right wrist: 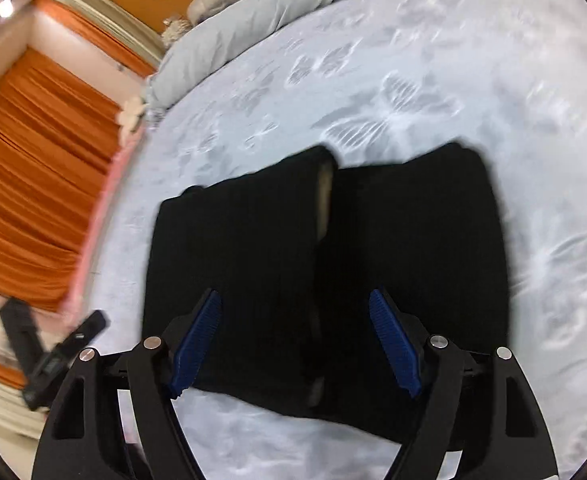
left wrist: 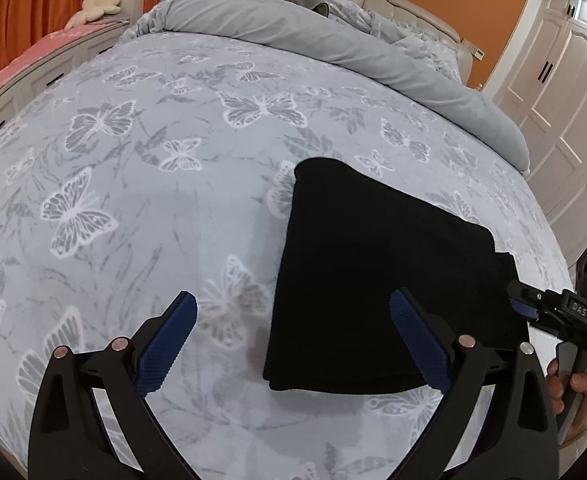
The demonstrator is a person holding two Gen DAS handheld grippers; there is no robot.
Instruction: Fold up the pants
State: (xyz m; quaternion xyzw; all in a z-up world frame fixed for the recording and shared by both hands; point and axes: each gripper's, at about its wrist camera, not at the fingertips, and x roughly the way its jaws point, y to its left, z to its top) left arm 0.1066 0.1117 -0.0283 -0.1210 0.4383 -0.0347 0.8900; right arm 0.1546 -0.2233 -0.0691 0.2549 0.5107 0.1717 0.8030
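The black pants (left wrist: 373,280) lie folded into a thick rectangle on the bed, right of centre in the left wrist view. My left gripper (left wrist: 293,304) stands open over the pants' near left edge, its blue pads (left wrist: 165,344) wide apart and touching nothing. The right gripper (left wrist: 527,306) reaches in from the right, tip at the pants' right corner, held by a hand (left wrist: 577,388). In the blurred right wrist view the pants (right wrist: 413,260) show two stacked halves with a seam between. My right gripper (right wrist: 295,296) hovers open above them, with no cloth pinched.
The bed carries a pale blue butterfly-print blanket (left wrist: 133,200), with a rolled grey duvet (left wrist: 293,28) at the headboard end. White wardrobe doors (left wrist: 565,80) stand to the right. Orange curtains (right wrist: 33,160) and a pink-topped bench (left wrist: 33,52) run along the other side.
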